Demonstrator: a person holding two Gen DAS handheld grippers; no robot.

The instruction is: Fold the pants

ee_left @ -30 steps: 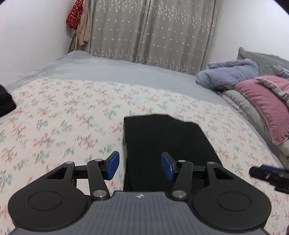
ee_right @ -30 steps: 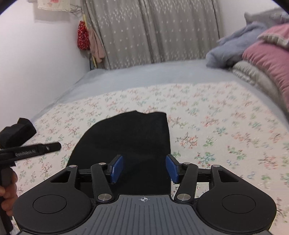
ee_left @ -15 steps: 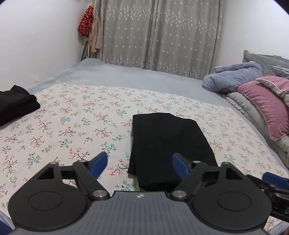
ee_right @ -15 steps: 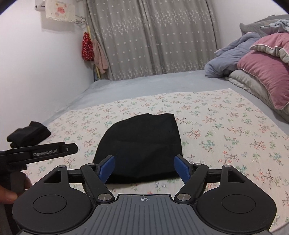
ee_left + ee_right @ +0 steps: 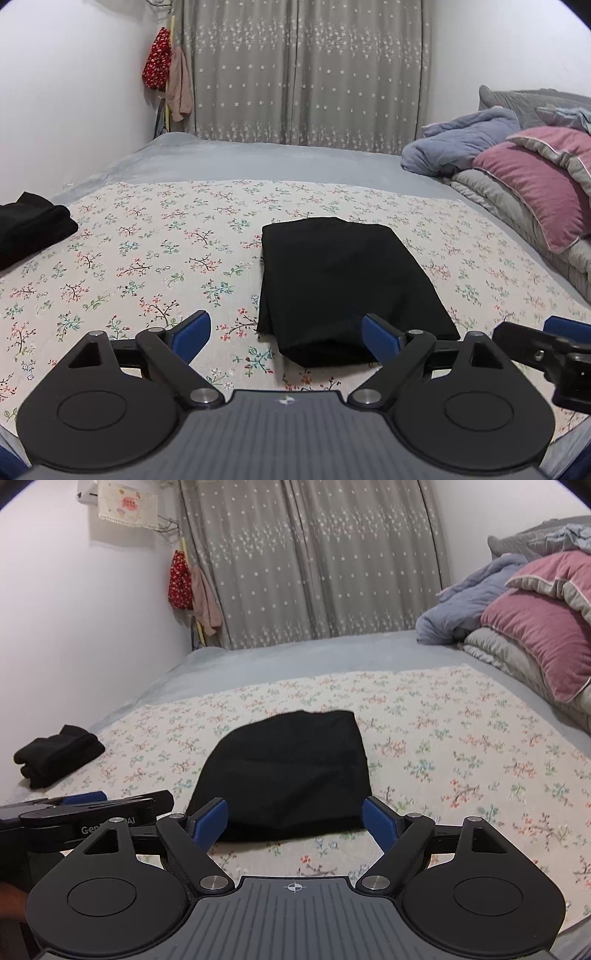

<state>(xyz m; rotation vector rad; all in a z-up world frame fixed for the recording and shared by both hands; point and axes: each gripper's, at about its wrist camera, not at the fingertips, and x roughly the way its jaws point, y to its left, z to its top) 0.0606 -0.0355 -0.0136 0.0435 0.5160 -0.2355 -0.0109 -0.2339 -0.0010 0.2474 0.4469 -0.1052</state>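
Observation:
Black pants (image 5: 338,280) lie folded into a compact rectangle on the floral bedspread (image 5: 155,254); they also show in the right wrist view (image 5: 291,771). My left gripper (image 5: 286,338) is open and empty, pulled back from the near edge of the pants. My right gripper (image 5: 295,818) is open and empty, also just short of the near edge. The right gripper shows at the right edge of the left wrist view (image 5: 554,350), and the left gripper shows at the left of the right wrist view (image 5: 88,808).
A second folded black garment (image 5: 33,225) lies at the bed's left edge, also in the right wrist view (image 5: 59,755). Pillows and blankets (image 5: 524,184) are piled on the right. A grey curtain (image 5: 310,74) and white wall stand behind.
Both grippers have opened wide and drawn back and up from the folded pants, which stay lying on the bed.

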